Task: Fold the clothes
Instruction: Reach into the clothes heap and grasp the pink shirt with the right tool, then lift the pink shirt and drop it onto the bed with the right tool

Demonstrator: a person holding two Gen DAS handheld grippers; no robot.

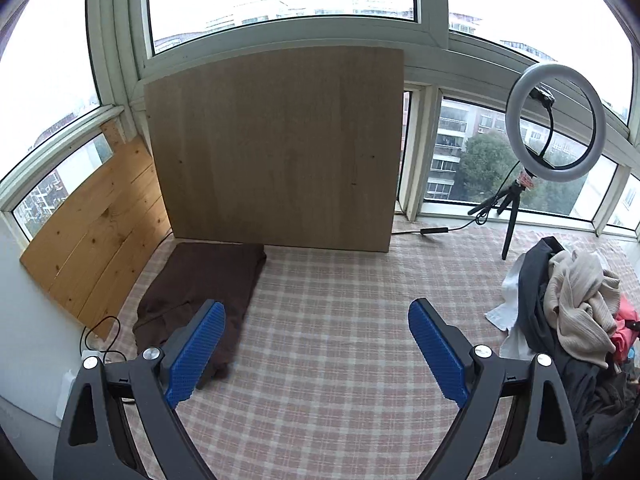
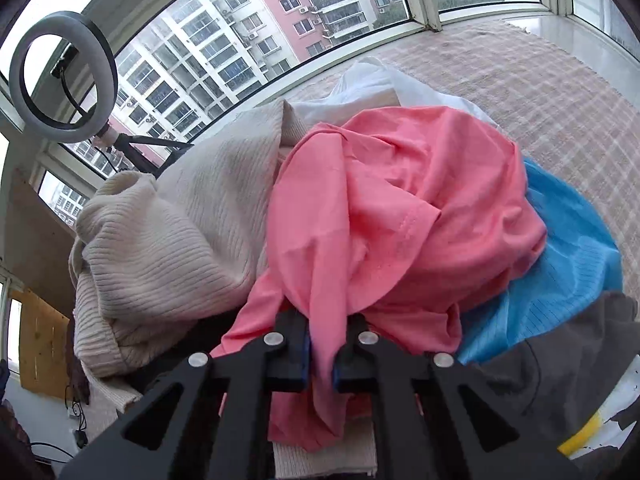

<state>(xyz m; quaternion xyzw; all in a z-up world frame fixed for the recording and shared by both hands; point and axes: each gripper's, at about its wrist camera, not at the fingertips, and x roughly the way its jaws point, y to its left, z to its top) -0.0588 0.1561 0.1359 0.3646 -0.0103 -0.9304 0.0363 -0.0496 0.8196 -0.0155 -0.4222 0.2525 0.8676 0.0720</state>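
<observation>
A folded dark brown garment (image 1: pixel 204 280) lies on the checked cloth at the back left, below the leaning board. My left gripper (image 1: pixel 316 320) hovers open above the cloth, nothing between its blue pads (image 1: pixel 192 356). At the right edge sits a heap of clothes (image 1: pixel 576 308). In the right wrist view the heap fills the frame: a pink shirt (image 2: pixel 400 208) on top, a cream ribbed sweater (image 2: pixel 168 240), a blue garment (image 2: pixel 560 280) and a white one (image 2: pixel 372 84). My right gripper (image 2: pixel 320 356) is shut on a fold of the pink shirt.
A large wooden board (image 1: pixel 276 148) leans against the window; a pine plank panel (image 1: pixel 96 228) stands at the left. A ring light on a tripod (image 1: pixel 552 124) stands at the back right with its cable trailing. The checked cloth (image 1: pixel 332 320) lies bare in the middle.
</observation>
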